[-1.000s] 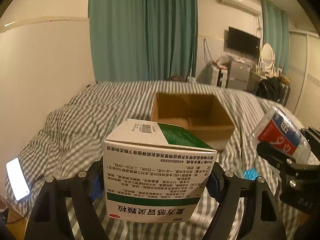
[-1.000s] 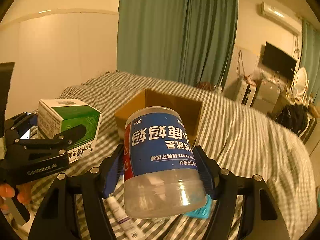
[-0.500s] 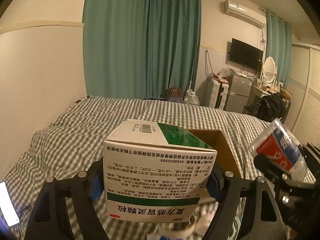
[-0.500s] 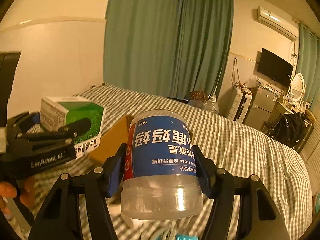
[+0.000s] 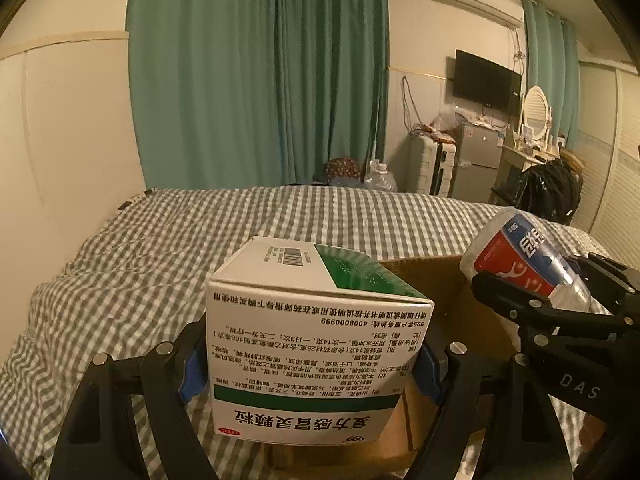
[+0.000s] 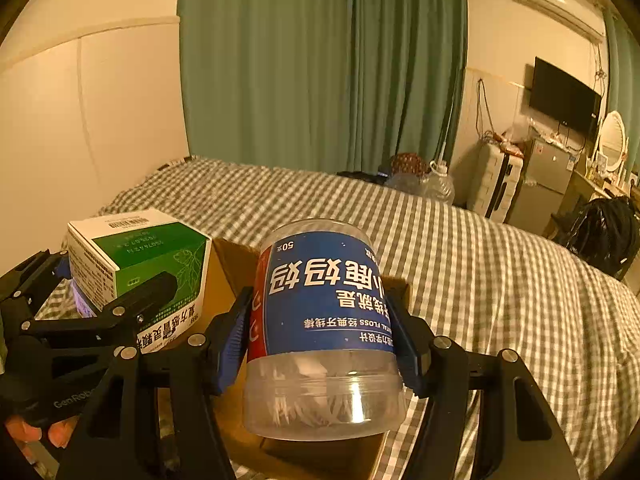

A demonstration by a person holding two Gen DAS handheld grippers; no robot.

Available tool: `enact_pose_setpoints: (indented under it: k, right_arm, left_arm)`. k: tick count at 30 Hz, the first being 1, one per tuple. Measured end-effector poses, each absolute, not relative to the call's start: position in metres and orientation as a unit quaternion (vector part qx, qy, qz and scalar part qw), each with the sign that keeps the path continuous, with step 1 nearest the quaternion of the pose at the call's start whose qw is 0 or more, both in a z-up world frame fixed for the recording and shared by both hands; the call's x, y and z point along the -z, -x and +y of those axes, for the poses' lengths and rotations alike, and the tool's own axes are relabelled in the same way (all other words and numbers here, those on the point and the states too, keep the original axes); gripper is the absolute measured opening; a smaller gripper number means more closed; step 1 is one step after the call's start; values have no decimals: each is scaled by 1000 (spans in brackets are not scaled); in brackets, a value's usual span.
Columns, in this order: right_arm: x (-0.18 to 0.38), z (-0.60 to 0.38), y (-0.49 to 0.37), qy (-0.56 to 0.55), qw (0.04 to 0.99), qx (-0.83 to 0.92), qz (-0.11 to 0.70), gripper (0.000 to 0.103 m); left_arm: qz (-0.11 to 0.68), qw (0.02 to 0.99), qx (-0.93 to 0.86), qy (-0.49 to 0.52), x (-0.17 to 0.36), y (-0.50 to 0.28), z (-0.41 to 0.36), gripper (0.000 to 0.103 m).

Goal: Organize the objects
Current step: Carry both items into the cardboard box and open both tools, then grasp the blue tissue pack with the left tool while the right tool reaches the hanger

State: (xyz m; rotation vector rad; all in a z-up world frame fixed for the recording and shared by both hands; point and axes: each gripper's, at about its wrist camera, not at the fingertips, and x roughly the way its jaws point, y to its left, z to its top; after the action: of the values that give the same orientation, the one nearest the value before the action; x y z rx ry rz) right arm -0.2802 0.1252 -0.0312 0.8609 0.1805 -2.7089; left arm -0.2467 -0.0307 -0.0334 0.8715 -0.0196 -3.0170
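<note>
While gripped, box [image 5: 316, 344] overhangs carton [image 5: 452, 300].

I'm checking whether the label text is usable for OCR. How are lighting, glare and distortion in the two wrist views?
Left wrist view: dim, warm room light, print on the medicine box sharp but upside down, curtain and wall lines bowed by the fisheye. Right wrist view: stronger orange cast, a small glare spot on the clear floss jar, label legible but inverted.

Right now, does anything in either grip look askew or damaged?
No damage. Both items are upside down: the medicine box and the floss jar show inverted print. The jar tilts slightly. The cardboard box lies beneath them.
</note>
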Motion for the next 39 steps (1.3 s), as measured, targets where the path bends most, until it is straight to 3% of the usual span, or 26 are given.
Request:
enact_pose_setpoints:
  k: [11, 12, 14, 19, 31, 39]
  right_arm:
    - [44, 147, 288, -307, 139, 941, 32, 65]
    - [39, 149, 284, -299, 134, 944, 33, 67]
    - [30, 151, 280, -288, 134, 948, 30, 88]
    - [0, 155, 259, -269, 130, 954, 36, 89]
    - [-76, 175, 160, -237, 104, 964, 61, 91]
    - [-70, 185, 96, -241, 101, 963, 66, 91]
  left_arm:
    - [-38, -3, 961, -274, 43, 256, -14, 83]
    - [-36, -3, 961, -275, 42, 257, -13, 83]
    - [-31, -9, 959, -282, 40, 255, -13, 85]
    - [-28, -7, 958, -284, 25, 243, -9, 97]
    - [4, -5, 968, -252, -39, 168, -25, 101]
    - [8, -2, 968, -252, -35, 117, -29, 101]
